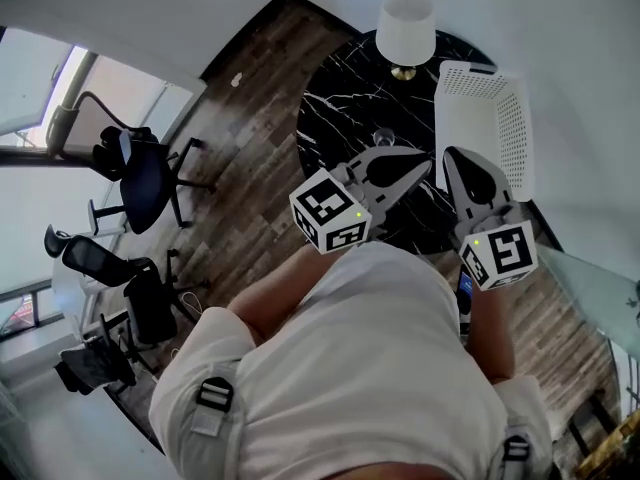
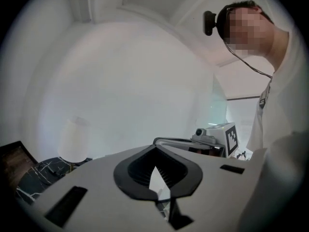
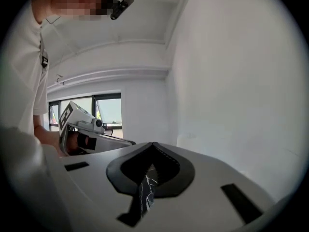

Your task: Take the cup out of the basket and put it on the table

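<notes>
A small clear cup (image 1: 384,136) stands on the black marble table (image 1: 340,108), left of the white perforated basket (image 1: 485,118). I cannot see into the basket. My left gripper (image 1: 425,164) hovers just this side of the cup, its jaws shut with nothing between them. The right gripper (image 1: 453,154) hangs beside it at the basket's near left corner, also shut and empty. In the left gripper view the left gripper (image 2: 155,148) points up at a white wall. In the right gripper view the right gripper (image 3: 153,145) does the same, and only a sliver of marble shows between its pads.
A lamp with a white shade (image 1: 405,28) stands at the table's far edge, also in the left gripper view as the lamp (image 2: 72,139). Office chairs (image 1: 140,173) stand on the wooden floor to the left. A glass surface (image 1: 600,288) lies at the right.
</notes>
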`<state>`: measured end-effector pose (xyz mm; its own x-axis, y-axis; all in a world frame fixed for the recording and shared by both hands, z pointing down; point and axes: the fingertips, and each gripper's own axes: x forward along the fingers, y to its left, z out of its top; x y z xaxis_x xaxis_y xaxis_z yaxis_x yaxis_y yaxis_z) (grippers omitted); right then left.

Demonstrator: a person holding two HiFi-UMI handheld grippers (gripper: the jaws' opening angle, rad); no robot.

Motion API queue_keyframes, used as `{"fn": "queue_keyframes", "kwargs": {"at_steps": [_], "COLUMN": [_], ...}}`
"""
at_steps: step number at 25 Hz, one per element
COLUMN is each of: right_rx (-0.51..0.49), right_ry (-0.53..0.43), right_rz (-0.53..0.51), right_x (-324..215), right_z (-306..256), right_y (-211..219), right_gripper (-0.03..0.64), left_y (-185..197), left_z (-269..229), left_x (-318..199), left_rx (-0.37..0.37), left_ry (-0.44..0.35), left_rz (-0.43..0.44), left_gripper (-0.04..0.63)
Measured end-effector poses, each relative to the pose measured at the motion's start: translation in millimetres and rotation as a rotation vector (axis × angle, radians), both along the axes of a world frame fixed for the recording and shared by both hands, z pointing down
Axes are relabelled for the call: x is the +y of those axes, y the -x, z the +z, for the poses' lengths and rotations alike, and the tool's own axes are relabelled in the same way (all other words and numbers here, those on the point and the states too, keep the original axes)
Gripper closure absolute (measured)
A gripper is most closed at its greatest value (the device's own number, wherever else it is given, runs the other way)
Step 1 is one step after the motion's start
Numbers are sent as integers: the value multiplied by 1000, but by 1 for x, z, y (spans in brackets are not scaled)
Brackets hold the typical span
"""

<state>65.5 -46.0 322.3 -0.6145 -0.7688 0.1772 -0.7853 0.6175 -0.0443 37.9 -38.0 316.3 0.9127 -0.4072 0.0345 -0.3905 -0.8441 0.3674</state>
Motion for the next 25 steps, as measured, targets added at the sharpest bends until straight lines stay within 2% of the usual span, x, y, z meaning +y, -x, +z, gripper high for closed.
{"fn": "queue_keyframes", "kwargs": {"at_steps": [4,8,13,15,19,22,25], "right_rx": [-28,-23,-56,-38,-82,-38,-72], "right_ry": [-54,-120,-124,-127,-124,-140,-132], "right_rz": [27,61,77,69,98,74,90], "right_x": [9,22,30,32,30,33,32], "right_z": [-24,-46,-50,-47,-54,-47,-54], "right_y": [-1,1,1,-1,-1,-6,-2], "right_gripper": [611,612,612,612,612,612,612], "left_y": [1,4,-1,-3,-3,-7,-9], "left_z": [-27,-42,-46,-48,-48,-44,-41], "left_x": [5,9,12,13,16,16,17], "left_rx": [13,42,49,50,47,46,45], "left_ry": [-124,-167,-173,-178,-186,-165,-145], "left_rz": [-96,-162,-163,-160,-157,-147,-138], "left_gripper": [591,591,591,591,591,591,591]}}
